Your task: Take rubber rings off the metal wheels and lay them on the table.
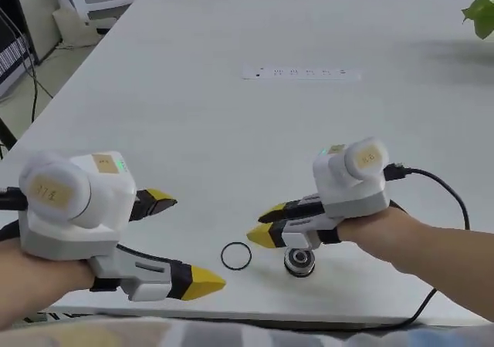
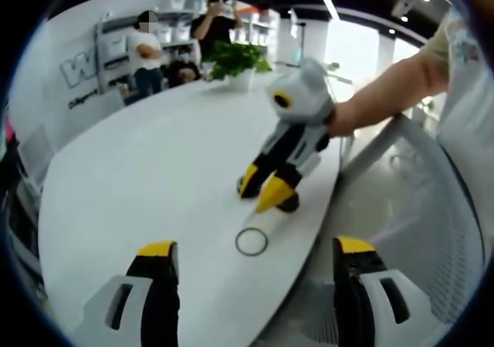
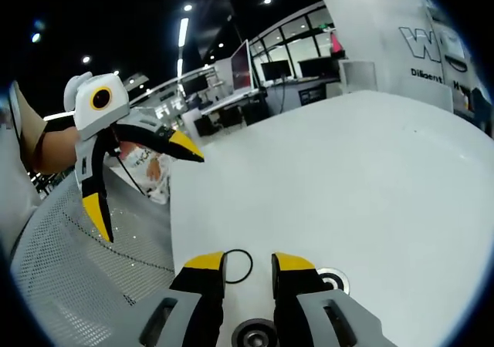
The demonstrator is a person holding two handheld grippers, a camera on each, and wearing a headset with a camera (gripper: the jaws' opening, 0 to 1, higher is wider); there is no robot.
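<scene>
A black rubber ring (image 1: pixel 236 256) lies flat on the white table (image 1: pixel 231 116), just ahead of the tips of the right claw (image 1: pixel 255 225), whose jaws stand slightly parted and empty. A metal wheel (image 1: pixel 299 261) sits close beside that claw (apart from the ring). The left claw (image 1: pixel 187 243), spread wide and holding nothing, hovers near the ring's other side.

Table (image 1: pixel 231 131) looks smooth and matt, rubber ring (image 1: pixel 236 256) dull, metal wheel (image 1: pixel 299 261) glossy.

One left hand-held gripper (image 1: pixel 189 243), one right hand-held gripper (image 1: pixel 258 227), one rubber ring (image 1: pixel 236 255), one metal wheel (image 1: pixel 299 261), one power strip (image 1: pixel 301 73), one surface (image 1: pixel 216 139).
</scene>
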